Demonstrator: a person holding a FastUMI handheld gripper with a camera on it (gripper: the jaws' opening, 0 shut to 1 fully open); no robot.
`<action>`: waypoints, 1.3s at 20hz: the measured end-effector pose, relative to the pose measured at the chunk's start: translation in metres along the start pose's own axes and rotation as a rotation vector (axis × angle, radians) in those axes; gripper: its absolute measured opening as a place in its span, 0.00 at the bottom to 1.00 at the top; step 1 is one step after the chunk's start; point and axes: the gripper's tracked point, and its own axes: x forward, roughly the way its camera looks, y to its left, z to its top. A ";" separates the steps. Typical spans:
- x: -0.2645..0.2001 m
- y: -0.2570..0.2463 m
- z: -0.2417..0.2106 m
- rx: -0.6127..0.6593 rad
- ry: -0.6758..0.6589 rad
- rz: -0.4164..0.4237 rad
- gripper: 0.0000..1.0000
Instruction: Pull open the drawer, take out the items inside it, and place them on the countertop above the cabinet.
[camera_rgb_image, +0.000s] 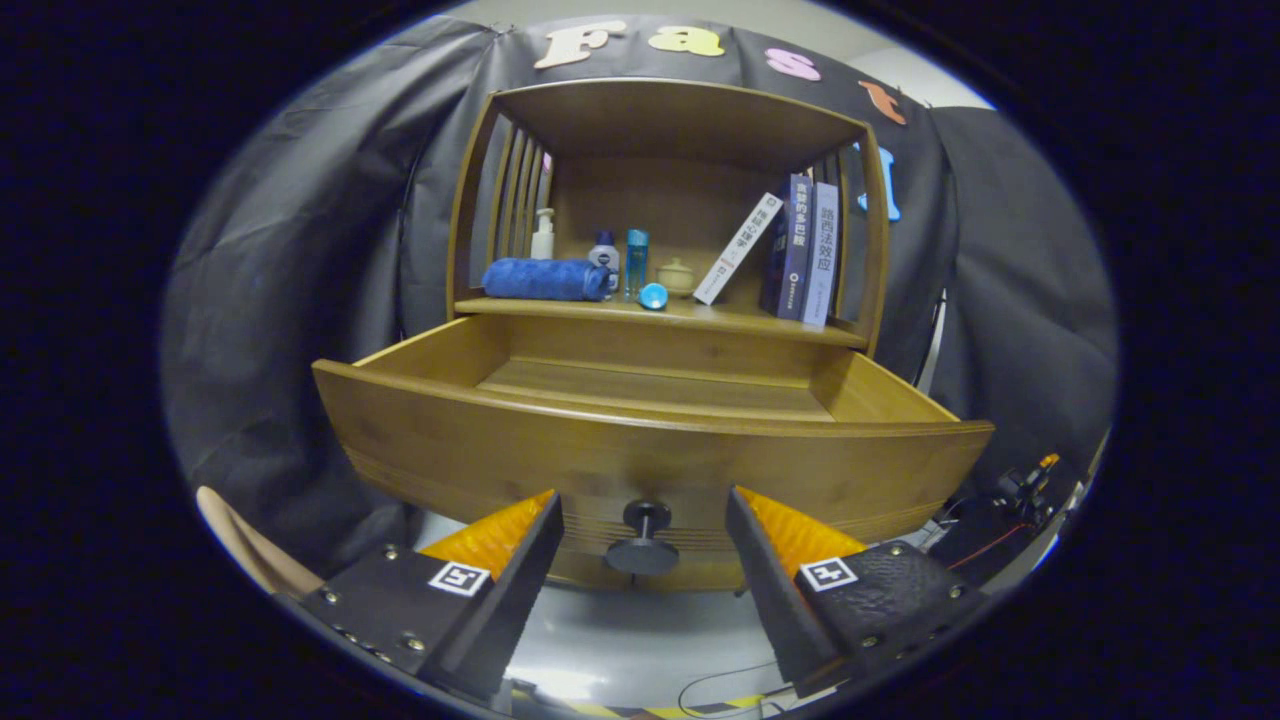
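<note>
Drawer pulled out, gripper waiting at its knob.

The gripper (645, 560) was open and held nothing; the knob (642, 540) stood between its fingers, untouched. I judged the risk was bumping the drawer (650, 440) front when reaching over it. Its visible floor looked bare; beyond, a blue towel (545, 279), bottles and books (800, 250) stood on the countertop (700, 318).

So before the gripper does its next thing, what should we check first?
1. Drawer pulled open: ok.
2. Gripper fingers open, holding nothing: ok.
3. Knob between the fingers, not pinched: ok.
4. Items left in the drawer: cannot tell; the visible floor is bare, the front wall hides the near part.
5. Room on the countertop: ok, a free strip ahead of the blue towel, blue ball and books.
</note>
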 end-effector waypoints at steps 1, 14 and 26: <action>0.003 -0.002 0.000 0.004 -0.001 -0.009 0.97; 0.013 -0.008 0.008 -0.006 -0.064 -0.070 0.97; 0.026 -0.014 0.013 -0.001 -0.081 -0.050 0.96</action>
